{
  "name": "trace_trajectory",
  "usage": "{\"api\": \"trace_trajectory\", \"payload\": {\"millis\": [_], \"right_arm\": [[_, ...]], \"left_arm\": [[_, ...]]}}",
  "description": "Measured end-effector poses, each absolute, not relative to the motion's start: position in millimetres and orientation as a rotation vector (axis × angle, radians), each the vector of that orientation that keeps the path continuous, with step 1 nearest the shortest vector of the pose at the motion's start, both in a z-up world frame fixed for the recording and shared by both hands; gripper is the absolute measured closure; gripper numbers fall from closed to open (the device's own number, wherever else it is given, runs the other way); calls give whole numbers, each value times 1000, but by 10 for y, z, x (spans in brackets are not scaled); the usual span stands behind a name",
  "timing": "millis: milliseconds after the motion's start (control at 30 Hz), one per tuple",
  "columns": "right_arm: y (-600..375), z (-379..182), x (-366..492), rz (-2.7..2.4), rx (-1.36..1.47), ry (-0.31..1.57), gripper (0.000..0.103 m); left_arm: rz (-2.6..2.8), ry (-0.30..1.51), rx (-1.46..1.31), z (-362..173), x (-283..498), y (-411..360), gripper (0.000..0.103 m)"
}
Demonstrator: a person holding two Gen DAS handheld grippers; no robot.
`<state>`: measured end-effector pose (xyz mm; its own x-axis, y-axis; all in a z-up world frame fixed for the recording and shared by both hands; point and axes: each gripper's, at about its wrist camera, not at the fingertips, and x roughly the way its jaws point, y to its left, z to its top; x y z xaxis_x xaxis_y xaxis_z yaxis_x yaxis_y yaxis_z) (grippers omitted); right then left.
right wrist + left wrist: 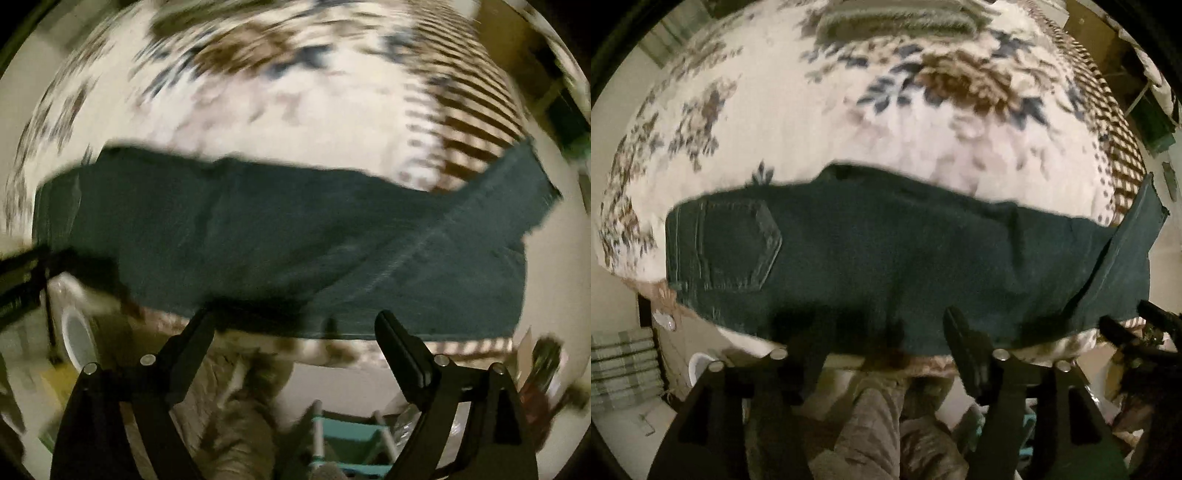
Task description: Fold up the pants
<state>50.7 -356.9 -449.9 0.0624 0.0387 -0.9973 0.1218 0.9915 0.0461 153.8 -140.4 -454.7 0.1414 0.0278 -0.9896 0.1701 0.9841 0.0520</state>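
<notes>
Dark green-black jeans (pixel 886 258) lie folded lengthwise across the near edge of a bed, waistband and back pocket (pixel 738 247) at the left, leg ends at the right with one leg (pixel 1123 258) angled up over the other. They also show in the right wrist view (pixel 277 236), blurred. My left gripper (pixel 882 325) is open just above the jeans' near edge, holding nothing. My right gripper (pixel 295 321) is open at the near edge of the legs, holding nothing. The right gripper also shows in the left wrist view (pixel 1137 332); the left gripper shows at the left of the right wrist view (pixel 44 266).
The bed carries a cream blanket with brown and blue flowers (pixel 849 110) and a brown striped border (pixel 1108 129) at the right. A grey pillow (pixel 894 22) lies at the far end. Below are the person's legs (pixel 871 424), floor, a teal stool (pixel 351 435) and a white bucket (pixel 77 336).
</notes>
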Motion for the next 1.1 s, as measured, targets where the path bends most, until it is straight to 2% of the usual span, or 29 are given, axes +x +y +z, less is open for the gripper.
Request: {"api": "trace_trajectory", "payload": {"millis": [233,500,700,867,933,1000,1067,1100], "right_arm": [[-4625,-4321,543,-384,345,1423,12],[-5748,-4476,851,-636,506,1344,12],[-6089,-4841,1231,-695,610,1322,12],[-6036,-5267,1633,-711,591,1348,13],[-5979,-5321,1684,-741,530,1354,21],[-5948,-5249,1611,-787,487,1324,71],[-5961,-5116,1397,-821,530,1280,94],[-5985,-5026,1207,-859,564,1256,94]], "left_arm": [[-152,1398,187,-4692,1846,-1937,40],[-177,1410,218,-4903,2059,-2548,40],[-200,1416,276,-5092,2125,-2992,40],[-223,1427,317,-5239,2123,-3272,40],[-239,1432,329,-5248,2105,-3344,40],[-260,1426,338,-5210,2050,-3395,40],[-278,1419,357,-5160,1956,-3472,40],[-321,1413,382,-5148,1909,-3487,40]]}}
